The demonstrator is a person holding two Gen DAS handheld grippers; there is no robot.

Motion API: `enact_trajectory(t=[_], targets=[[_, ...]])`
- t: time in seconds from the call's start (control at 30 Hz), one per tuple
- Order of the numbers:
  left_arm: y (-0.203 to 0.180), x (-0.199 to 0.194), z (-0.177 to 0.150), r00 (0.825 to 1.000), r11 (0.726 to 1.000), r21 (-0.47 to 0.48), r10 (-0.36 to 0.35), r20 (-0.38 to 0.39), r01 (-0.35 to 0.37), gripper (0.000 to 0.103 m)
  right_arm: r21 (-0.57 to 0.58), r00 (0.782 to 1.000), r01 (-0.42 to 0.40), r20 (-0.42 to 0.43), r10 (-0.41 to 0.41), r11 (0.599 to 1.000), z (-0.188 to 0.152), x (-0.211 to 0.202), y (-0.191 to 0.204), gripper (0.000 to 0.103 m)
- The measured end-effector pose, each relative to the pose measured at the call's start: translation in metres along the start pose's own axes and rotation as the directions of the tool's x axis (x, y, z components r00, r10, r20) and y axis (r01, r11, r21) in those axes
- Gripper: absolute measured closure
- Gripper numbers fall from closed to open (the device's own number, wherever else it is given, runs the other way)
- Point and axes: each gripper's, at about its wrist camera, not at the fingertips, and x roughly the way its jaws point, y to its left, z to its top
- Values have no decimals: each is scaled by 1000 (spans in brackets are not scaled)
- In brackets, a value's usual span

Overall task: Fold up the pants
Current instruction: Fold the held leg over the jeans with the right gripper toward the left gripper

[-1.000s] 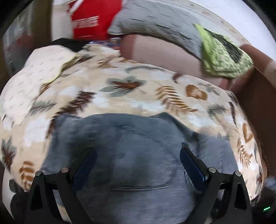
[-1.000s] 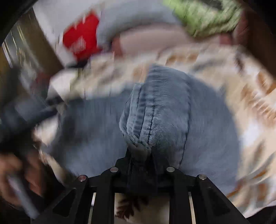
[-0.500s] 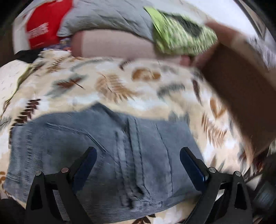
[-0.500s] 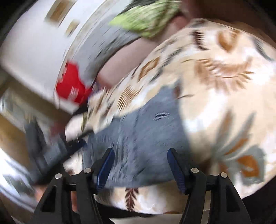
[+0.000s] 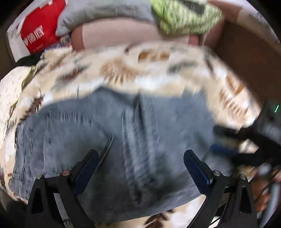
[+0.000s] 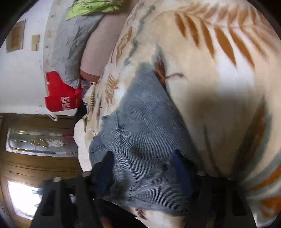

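Left wrist view looks down on the grey-blue corduroy pants (image 5: 123, 140), folded into a compact bundle on a cream blanket (image 5: 158, 75) printed with brown and grey leaves. The left gripper (image 5: 138, 166) hangs over the bundle with its jaws spread wide; the cloth lies below and between the blue pads and neither pad presses on it. This view is smeared by blur, yet only it shows the right gripper (image 5: 233, 145) from outside, a dark shape with a blue pad at the right edge of the pants, with part of a hand (image 5: 263, 193) below it. It also shows a brown wooden board (image 5: 249, 57) along the far right of the bed.

Right wrist view is sharper and rolled on its side. There the ribbing and seams of the pants (image 6: 145, 140) are clear, and the bundle lies at the blanket's (image 6: 210, 87) edge. The right gripper (image 6: 144, 168) has its jaws apart with the folded cloth between them, the pads at the fabric's sides without pinching it. Only this view shows a white wall (image 6: 22, 79) and a brown door with a decorated glass panel (image 6: 40, 142).

Both views take in a red bag (image 5: 38, 28), a grey pillow (image 5: 105, 12) and a green cloth (image 5: 184, 15) at the far end of the bed.
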Motion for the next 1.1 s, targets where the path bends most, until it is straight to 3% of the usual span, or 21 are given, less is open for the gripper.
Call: enact_trajectory(t=[0.07,0.13,0.2,0.27,0.37,0.43,0.47,0.5,0.57,0.6,0.7,0.83,0.93,1.0,1.03,1.1], targets=[[-8,-8,8,998,998,-3,-61,31,61,5,9,1000,-26,9,26,1000,1,-10,5,33],[-22,5,11,996,996,34,-86,-3,86,5,-41,998,-11,54,14,999,7,-24,20,33],[-31,28,4,998,995,92,-25,-56,30,5,-87,997,-27,67,33,996,19,-32,37,33],[-33,57,-10,987,994,109,17,-163,1,5,-98,997,-37,67,44,994,32,-32,44,33],[-33,60,-22,993,990,136,35,-109,-20,4,-75,995,-96,-40,93,993,57,-6,46,33],[-32,61,-21,993,991,130,31,-112,-17,4,-82,994,-61,-91,54,995,76,20,40,33],[-31,60,-22,993,992,128,27,-114,-13,4,-107,997,13,-76,-21,994,89,32,35,33],[-31,61,-22,993,991,133,29,-113,-14,4,-68,997,19,-76,-25,998,96,40,25,33],[-29,63,-24,995,990,139,27,-99,-13,1,-3,996,-70,-48,70,998,104,37,15,33],[-28,65,-25,995,990,137,29,-95,-15,0,-24,999,-53,-11,53,998,104,28,18,33],[-29,62,-24,995,992,123,20,-95,-8,0,-66,998,-62,5,62,996,90,3,28,33],[-25,59,-19,994,996,83,1,-113,8,0,-96,996,-92,-24,90,991,47,-32,33,32],[-10,44,-8,996,999,-13,-47,-72,46,0,-59,991,-117,-76,112,991,10,-32,22,28],[-3,35,0,998,998,-46,-47,-35,45,0,-19,990,-59,-129,56,998,-10,-20,3,27],[0,32,5,999,997,-61,-46,-20,45,0,2,991,-44,-128,44,999,-15,-14,-8,28],[2,32,11,999,997,-64,-45,-26,43,0,39,991,-96,-89,99,995,-18,-21,-15,29]])
